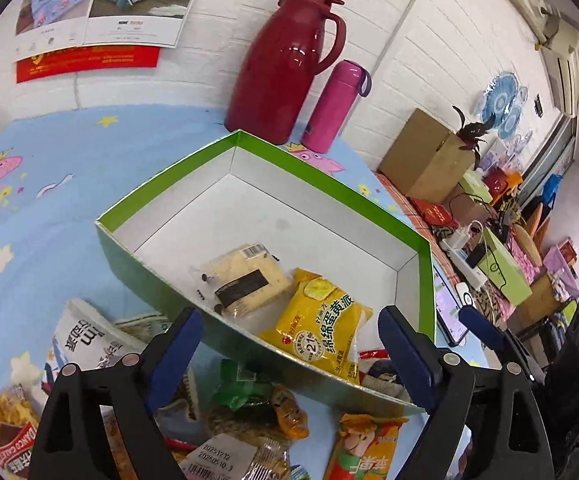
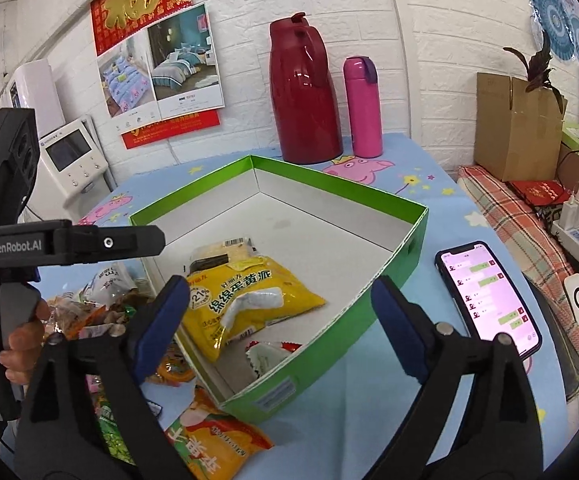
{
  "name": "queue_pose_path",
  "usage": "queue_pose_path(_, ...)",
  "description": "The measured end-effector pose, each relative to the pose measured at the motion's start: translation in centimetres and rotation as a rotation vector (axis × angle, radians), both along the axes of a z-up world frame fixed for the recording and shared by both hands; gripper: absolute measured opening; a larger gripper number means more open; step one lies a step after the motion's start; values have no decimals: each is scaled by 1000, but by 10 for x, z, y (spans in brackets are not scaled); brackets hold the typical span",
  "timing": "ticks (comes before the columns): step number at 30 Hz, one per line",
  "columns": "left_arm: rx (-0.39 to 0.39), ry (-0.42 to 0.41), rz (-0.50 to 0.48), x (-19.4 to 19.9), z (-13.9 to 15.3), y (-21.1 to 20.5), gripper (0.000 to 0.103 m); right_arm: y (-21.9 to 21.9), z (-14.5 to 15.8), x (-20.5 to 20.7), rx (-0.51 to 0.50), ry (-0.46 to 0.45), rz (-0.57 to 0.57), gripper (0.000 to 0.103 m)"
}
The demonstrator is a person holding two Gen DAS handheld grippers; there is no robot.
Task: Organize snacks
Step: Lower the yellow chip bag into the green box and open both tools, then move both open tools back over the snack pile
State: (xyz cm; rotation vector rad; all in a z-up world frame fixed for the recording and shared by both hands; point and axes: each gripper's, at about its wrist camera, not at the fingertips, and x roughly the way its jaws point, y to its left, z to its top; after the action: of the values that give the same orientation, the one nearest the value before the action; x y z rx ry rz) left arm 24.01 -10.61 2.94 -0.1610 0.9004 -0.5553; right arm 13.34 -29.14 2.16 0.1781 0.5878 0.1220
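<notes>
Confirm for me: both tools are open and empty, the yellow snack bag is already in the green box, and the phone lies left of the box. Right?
Not quite. The phone lies to the right of the green box, as the right wrist view shows. The rest holds: the left tool and right tool are open and empty, and the yellow snack bag is in the box.

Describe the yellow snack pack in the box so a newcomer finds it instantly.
Find the green-walled box with a white inside, in front of the dark red jug. Inside, near its front, lies the yellow snack pack, overlapping a pale pack with a black label. It alone is bright yellow, with dark green lettering and a round "21" badge.
</notes>
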Motion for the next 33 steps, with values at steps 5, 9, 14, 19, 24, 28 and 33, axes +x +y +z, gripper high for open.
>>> queue_pose_path(5,42,-48,31,-28,11,15,91,22,18,-23,-55,-26,-16,100)
queue_pose_path(9,71,-101,69,-61,19,33,91,42,27,-48,-99,-21,-35,102)
queue_pose_path(14,121,-109,120,-98,17,55,91,70,19,-72,-205,40,-73,102)
queue_pose_path(19,128,-72,144,-131,4,76,91,86,6,-92,-214,75,-53,102)
queue_pose_path(24,145,-48,172,-162,-10,97,91,103,-5,-104,-231,112,-36,102)
queue_pose_path(28,175,-39,185,-178,-19,110,91,128,-9,-109,-262,120,9,102)
queue_pose_path(33,208,-48,217,-191,-25,131,91,159,-13,-114,-302,117,83,102)
